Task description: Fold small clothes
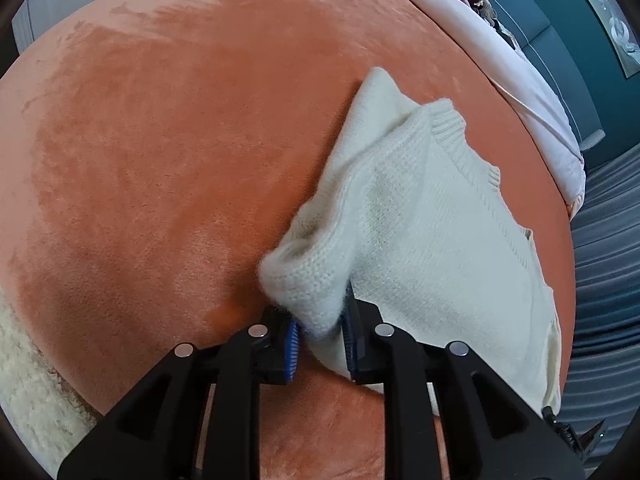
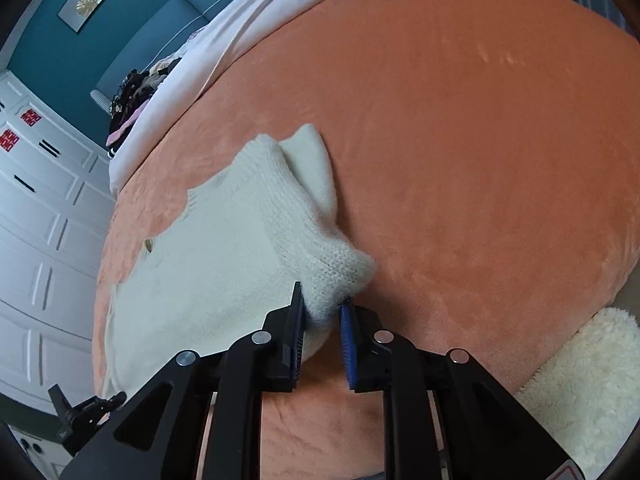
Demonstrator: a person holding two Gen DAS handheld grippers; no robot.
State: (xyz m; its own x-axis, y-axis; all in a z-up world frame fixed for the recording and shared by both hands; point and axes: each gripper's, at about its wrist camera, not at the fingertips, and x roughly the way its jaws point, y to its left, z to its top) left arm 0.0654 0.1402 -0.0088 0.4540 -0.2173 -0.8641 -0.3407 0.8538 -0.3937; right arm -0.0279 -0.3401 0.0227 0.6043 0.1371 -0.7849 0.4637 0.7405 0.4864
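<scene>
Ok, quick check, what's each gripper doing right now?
Left gripper: jaws closed on a bunched corner of the cream knit sweater.
Right gripper: jaws closed on another bunched edge of the same sweater.

Left tool point(image 1: 320, 338), right tool point(image 2: 322, 334): black angular frames (silver round bolts), blue ribbed pads.

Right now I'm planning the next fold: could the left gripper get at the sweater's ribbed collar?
Probably yes: the left gripper is shut on the sweater, but bare knit lies between it and the collar.
</scene>
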